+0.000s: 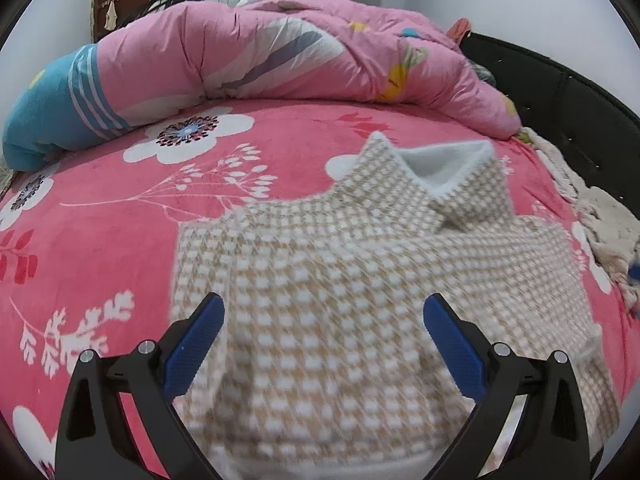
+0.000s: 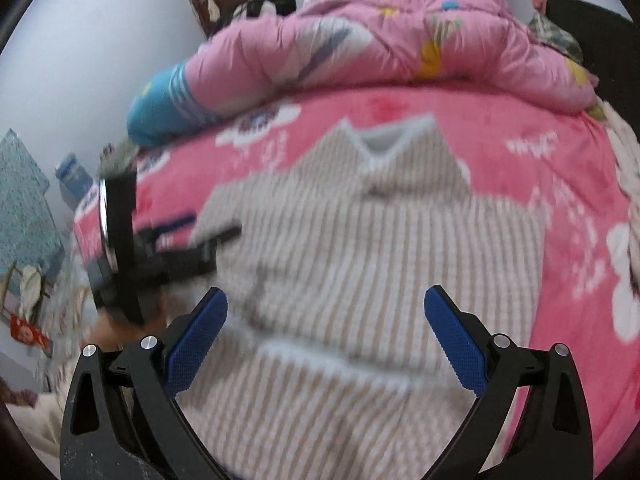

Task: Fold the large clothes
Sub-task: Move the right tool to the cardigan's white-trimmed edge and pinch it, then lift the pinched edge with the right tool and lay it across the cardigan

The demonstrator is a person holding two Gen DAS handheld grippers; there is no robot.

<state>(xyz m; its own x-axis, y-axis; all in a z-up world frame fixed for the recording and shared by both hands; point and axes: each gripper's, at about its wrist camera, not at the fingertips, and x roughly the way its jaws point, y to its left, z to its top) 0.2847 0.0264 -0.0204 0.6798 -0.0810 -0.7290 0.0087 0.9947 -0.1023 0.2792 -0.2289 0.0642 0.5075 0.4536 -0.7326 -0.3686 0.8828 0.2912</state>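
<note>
**Two open grippers over one checked jacket on the bed**

Blue ribbed pads line the black fingers of the left gripper (image 1: 322,322), which hangs with its jaws spread wide and nothing between them, just above the near part of the jacket (image 1: 360,288). One garment only lies here: a thick, fuzzy jacket in a small beige-and-white check, with a white fleecy lining that shows inside the raised collar (image 1: 440,162). It lies flat, collar toward the far side of the bed, its hem toward the near edge.

From the right wrist camera, the right gripper (image 2: 326,320) is likewise spread wide and empty over the jacket (image 2: 380,240); motion blur smears the check into stripes. At the left side of that view the left gripper (image 2: 208,236) shows as a black frame with its fingers at the jacket's left edge.

Under the jacket is one plush pink bedspread (image 1: 120,240) printed with white flowers and red leaves. A cream fringed blanket (image 1: 608,216) lies along the bed's right edge. Along the far edge one puffy pink quilt (image 1: 280,52) is bunched, blue with white stripes at its left end. A black padded headboard (image 1: 560,92) stands on the right. No writing is legible.
</note>
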